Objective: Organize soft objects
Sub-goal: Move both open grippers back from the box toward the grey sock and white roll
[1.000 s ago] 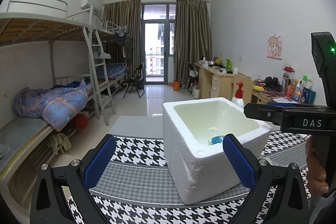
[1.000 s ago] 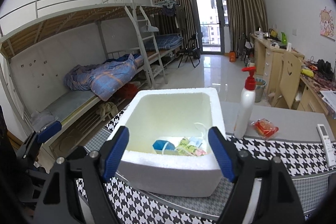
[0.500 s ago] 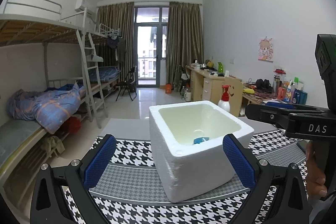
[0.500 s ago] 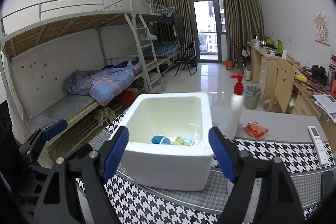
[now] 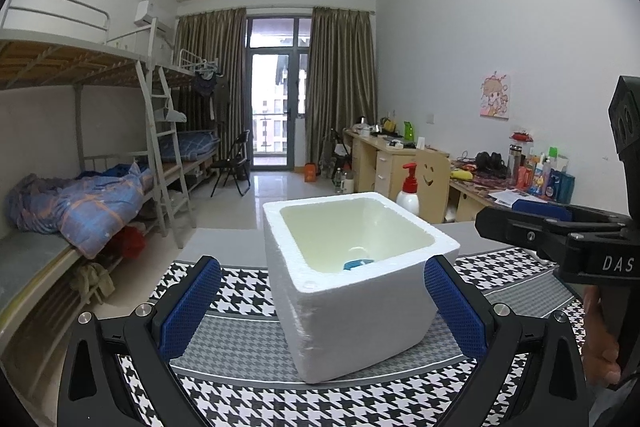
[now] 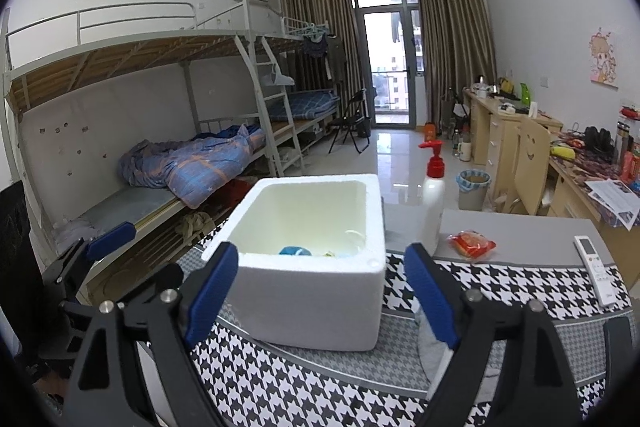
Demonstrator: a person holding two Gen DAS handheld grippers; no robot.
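One white foam box (image 6: 316, 259) on houndstooth cloth (image 6: 500, 279), open top. Inside: one blue item (image 6: 295, 251) on the bottom, plus pale soft bits beside it, count unclear. Behind the box, just beside: one pump bottle (image 6: 433, 203), red top. Near that: one red packet (image 6: 472, 244). Farther right: one remote (image 6: 596, 263). Left gripper (image 5: 320, 307): jaws wide apart, nothing between the pads. Right gripper (image 6: 324, 289): jaws opening, empty, short of the box. Two bunk beds along left wall.
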